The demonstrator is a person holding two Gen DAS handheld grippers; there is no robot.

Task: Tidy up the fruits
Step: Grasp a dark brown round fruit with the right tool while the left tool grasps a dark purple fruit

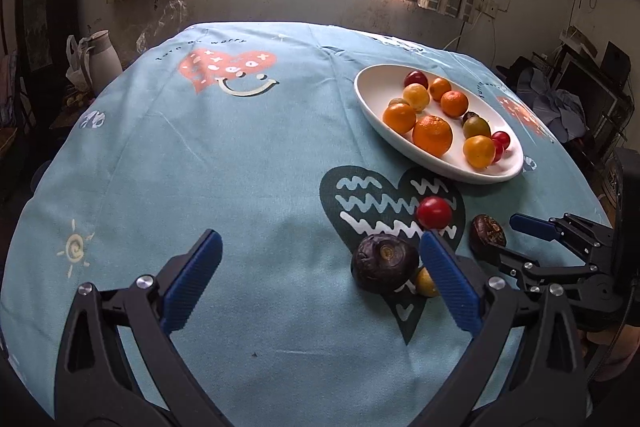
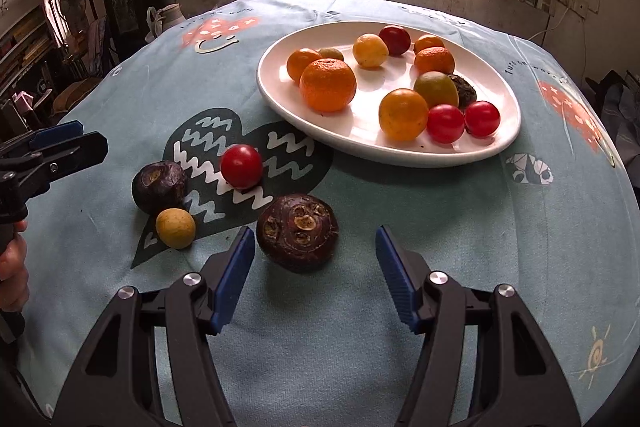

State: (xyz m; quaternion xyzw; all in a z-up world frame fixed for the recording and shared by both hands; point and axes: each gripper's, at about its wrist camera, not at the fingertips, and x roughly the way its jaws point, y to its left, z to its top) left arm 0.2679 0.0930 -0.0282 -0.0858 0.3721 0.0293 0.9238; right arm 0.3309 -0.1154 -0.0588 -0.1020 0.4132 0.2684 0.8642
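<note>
My left gripper [image 1: 320,241] stands wide open over the blue cloth, nothing pressed between its pads. A dark purple fruit [image 1: 386,263] lies on the cloth just inside its right fingertip, and a small yellow fruit [image 1: 425,282] is half hidden behind that finger. A red tomato [image 1: 434,213] rests a little farther off. My right gripper [image 2: 315,231] is open, with a second, larger dark purple fruit [image 2: 298,231] lying at its fingertips, touched by neither pad. The white oval plate [image 2: 360,125] behind holds several oranges, tomatoes and other small fruits.
The table's round edge drops away on all sides. A white jug [image 1: 102,59] stands beyond the far left edge. A hand [image 2: 12,267] holds the left gripper [image 2: 90,145] at the left border. Cluttered furniture [image 1: 580,99] fills the right side under the window.
</note>
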